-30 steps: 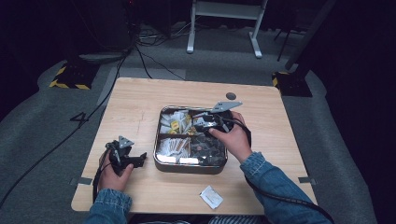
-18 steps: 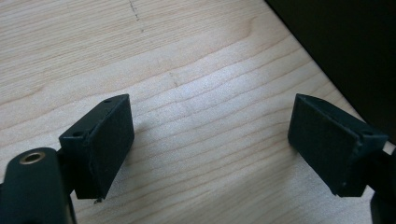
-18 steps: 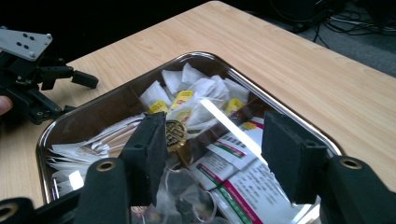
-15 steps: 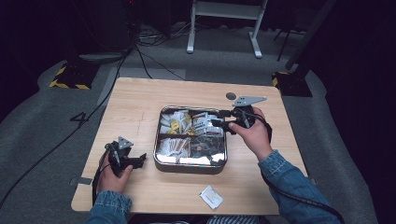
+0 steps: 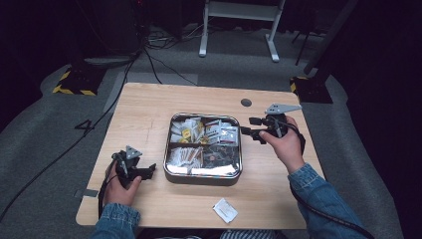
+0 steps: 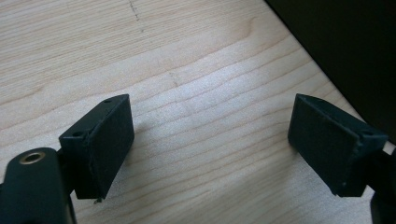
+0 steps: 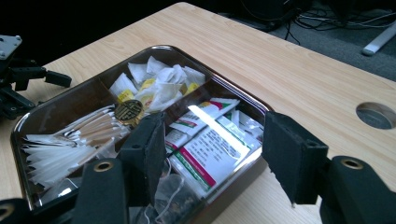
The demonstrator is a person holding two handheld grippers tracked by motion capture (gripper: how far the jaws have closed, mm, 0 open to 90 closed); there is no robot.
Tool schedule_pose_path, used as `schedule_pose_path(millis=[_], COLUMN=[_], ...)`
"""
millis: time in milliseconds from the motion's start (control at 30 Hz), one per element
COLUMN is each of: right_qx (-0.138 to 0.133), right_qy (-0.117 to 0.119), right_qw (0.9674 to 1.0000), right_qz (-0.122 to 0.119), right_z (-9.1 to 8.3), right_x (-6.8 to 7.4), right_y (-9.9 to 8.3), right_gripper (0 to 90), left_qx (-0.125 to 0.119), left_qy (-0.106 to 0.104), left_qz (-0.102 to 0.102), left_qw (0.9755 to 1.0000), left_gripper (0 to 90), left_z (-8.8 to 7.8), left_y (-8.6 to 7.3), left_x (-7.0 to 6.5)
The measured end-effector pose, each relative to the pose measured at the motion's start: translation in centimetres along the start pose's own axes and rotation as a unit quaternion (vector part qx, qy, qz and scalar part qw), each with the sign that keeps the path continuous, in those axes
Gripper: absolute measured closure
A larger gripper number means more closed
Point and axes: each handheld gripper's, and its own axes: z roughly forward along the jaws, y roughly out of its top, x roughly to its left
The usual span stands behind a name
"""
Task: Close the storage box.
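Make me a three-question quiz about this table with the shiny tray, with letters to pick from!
1. Where does the small white packet lie?
A. inside the tray
B. on the table near the front edge
C. on the floor

2. How many compartments does the metal tray have?
A. two
B. four
C. six

3. What is between the jaws of the right tool?
A. nothing
B. a tea bag
C. a spoon

Answers:
1 B: the high view shows it on the wooden table, in front of the tray.
2 B: dividers split the tray into four parts.
3 A: the right gripper view shows its jaws apart with a bare gap, the tray behind them.
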Motion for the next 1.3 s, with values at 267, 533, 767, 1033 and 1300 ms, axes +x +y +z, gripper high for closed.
schedule_pose_path(millis=[267,533,767,1033,1300], right_qx=[0.004,0.016,0.009,0.003,0.028], right_qy=[-0.017,-0.036,-0.049,-0.069,-0.093], right_qw=[0.9998,0.9992,0.9979,0.9952,0.9913], right_qz=[0.003,0.007,0.041,0.069,0.089], right_z=[-1.1,-2.3,-3.7,-4.6,-5.4], right_x=[-1.4,-2.9,-4.4,-6.5,-8.8], right_y=[-1.6,-4.0,-6.1,-9.2,-11.9], right_gripper=[39.7,38.9,37.8,37.8,37.4], left_qx=[-0.001,0.0,-0.001,-0.001,-0.002], left_qy=[0.0,0.0,0.0,0.0,0.001], left_qz=[-0.001,0.0,0.0,0.0,-0.001], left_qw=[1.0,1.0,1.0,1.0,1.0], left_gripper=[14.8,14.7,14.7,14.7,14.7], left_z=[0.0,0.0,0.0,0.0,0.1], left_y=[0.0,0.0,0.0,0.0,0.1], left_x=[0.0,0.0,0.0,0.0,0.0])
